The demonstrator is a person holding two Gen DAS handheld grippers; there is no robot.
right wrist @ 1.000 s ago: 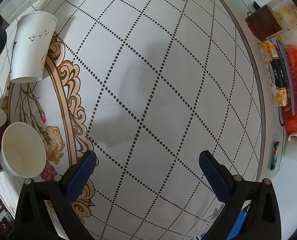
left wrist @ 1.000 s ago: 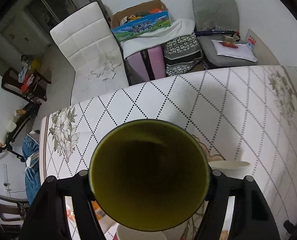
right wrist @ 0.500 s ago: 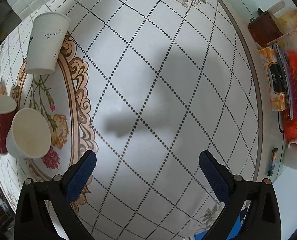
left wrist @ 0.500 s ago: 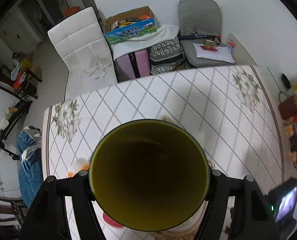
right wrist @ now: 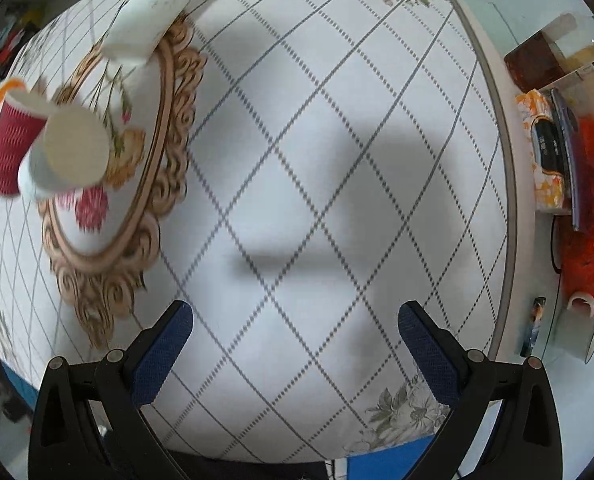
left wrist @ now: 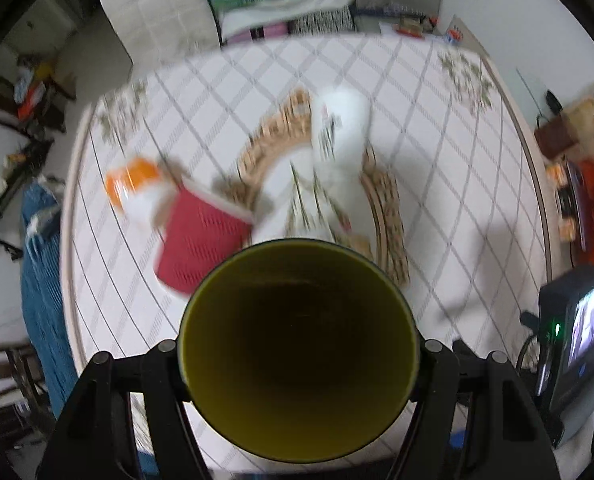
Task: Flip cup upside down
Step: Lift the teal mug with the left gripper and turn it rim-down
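Observation:
My left gripper (left wrist: 299, 354) is shut on a dark cup with an olive-green inside (left wrist: 299, 344). The cup's open mouth faces the camera and fills the lower middle of the left wrist view. It is held high above the table (left wrist: 437, 208). My right gripper (right wrist: 295, 322) is open and empty above the bare diamond-patterned tablecloth (right wrist: 317, 184).
On the table stand a red ribbed cup (left wrist: 201, 248) (right wrist: 11, 148), a white paper cup upright (right wrist: 67, 156), a tall white cup upside down (left wrist: 339, 128) (right wrist: 149, 12) and an orange-and-white cup (left wrist: 135, 184). Boxes, a red bag (right wrist: 591, 216) and a mug (right wrist: 585, 330) line the right edge.
The left gripper has tilted and risen with the green cup, so more of the table and its cups shows. The right gripper has also drawn back from the table.

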